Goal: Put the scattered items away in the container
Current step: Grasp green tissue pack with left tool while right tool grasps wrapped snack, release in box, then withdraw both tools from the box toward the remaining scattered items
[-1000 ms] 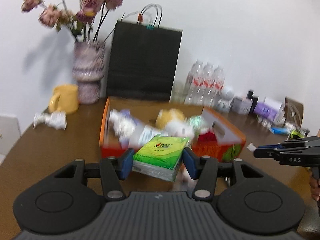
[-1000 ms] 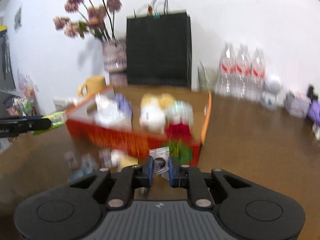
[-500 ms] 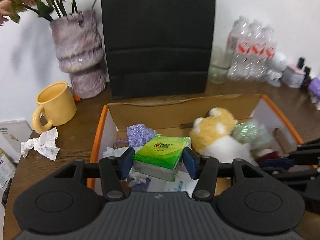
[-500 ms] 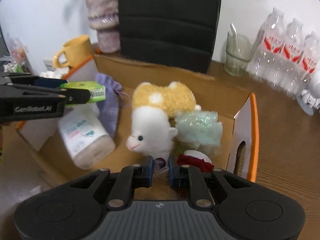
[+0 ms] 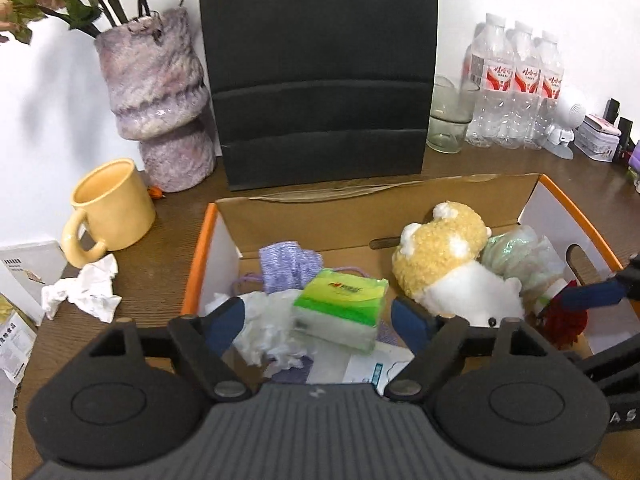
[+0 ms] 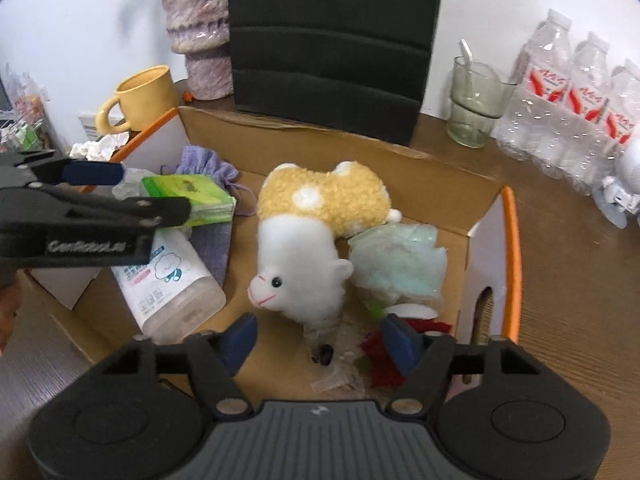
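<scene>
Seen from above, looking into an open cardboard box with orange rims [image 5: 199, 248], standing on a brown wooden table [image 6: 568, 240].

Left black two-finger gripper [image 5: 318, 316] poised over the box's left half, jaws just spread wide, blue pads clear of everything. Between them but untouched: a green and white soft pack of tissues [image 5: 340, 308], tilted, lying on crumpled white paper [image 5: 266, 326] inside the box. Just behind the pack, a small lilac knitted drawstring pouch [image 5: 288, 266].

Right black two-finger gripper [image 6: 320, 338] poised over the box's right half, jaws likewise just opened, nothing pressed by the pads. Below the gap, on the box floor, a small clear plastic bag with a dark item inside [image 6: 330, 360]. Beside it, a red and green fuzzy item [image 6: 378, 356], partly hidden by the right finger.

Also inside the box: a white and yellow plush alpaca [image 6: 316, 232] lying on its side in the middle, a pale green crinkly bundle [image 6: 398, 266] touching it on the right, and a clear plastic bottle with a white label [image 6: 170, 284] lying flat on the left.

Outside the box, on the table: a yellow mug [image 5: 110, 206], a crumpled white tissue [image 5: 86, 292] near it, a mottled purple vase with dried flowers [image 5: 156, 92], a black paper bag [image 5: 320, 72] behind the box, a glass tumbler [image 5: 448, 120] and shrink-wrapped water bottles [image 5: 514, 88].
</scene>
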`<state>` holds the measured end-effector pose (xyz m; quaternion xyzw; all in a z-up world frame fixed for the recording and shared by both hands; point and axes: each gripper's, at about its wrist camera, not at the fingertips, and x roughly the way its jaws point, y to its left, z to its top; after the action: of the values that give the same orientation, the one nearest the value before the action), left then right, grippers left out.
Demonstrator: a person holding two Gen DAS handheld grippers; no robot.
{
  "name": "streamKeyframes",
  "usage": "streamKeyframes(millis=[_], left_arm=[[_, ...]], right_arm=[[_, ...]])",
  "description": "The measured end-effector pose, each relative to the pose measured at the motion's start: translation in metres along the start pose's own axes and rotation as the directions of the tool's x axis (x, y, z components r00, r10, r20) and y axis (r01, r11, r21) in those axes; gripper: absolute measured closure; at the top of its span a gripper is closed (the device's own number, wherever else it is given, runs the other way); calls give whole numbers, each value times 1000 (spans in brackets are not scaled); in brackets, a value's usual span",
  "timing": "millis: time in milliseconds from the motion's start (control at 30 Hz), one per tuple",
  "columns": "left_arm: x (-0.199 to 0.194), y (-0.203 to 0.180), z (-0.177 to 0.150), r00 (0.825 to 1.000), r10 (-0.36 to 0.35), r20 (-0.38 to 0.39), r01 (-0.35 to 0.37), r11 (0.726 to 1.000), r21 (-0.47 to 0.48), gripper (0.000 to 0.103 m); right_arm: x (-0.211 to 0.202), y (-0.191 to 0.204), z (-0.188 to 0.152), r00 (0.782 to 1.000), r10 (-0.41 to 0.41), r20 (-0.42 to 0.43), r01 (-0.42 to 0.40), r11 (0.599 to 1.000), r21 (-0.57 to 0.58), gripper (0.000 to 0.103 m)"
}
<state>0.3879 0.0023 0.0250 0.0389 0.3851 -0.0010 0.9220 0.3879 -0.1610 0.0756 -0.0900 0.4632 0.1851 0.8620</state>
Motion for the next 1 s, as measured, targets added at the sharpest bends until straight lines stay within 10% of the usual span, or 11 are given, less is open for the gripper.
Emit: streamKeyframes(millis=[433, 800, 1000], left_arm=[[-96, 13, -31, 985, 22, 169, -16, 999, -35, 0], [-173, 14, -131, 942, -3, 336, 16, 999, -34, 0], [-174, 13, -182, 955, -16, 297, 42, 996, -81, 0]], right_arm=[[-86, 12, -25, 986, -6, 166, 1, 1000, 31, 0], [-162, 40, -142, 926, 21, 377, -17, 1000, -15, 0], [-148, 50, -199, 913, -66, 402, 35, 996, 83, 0]])
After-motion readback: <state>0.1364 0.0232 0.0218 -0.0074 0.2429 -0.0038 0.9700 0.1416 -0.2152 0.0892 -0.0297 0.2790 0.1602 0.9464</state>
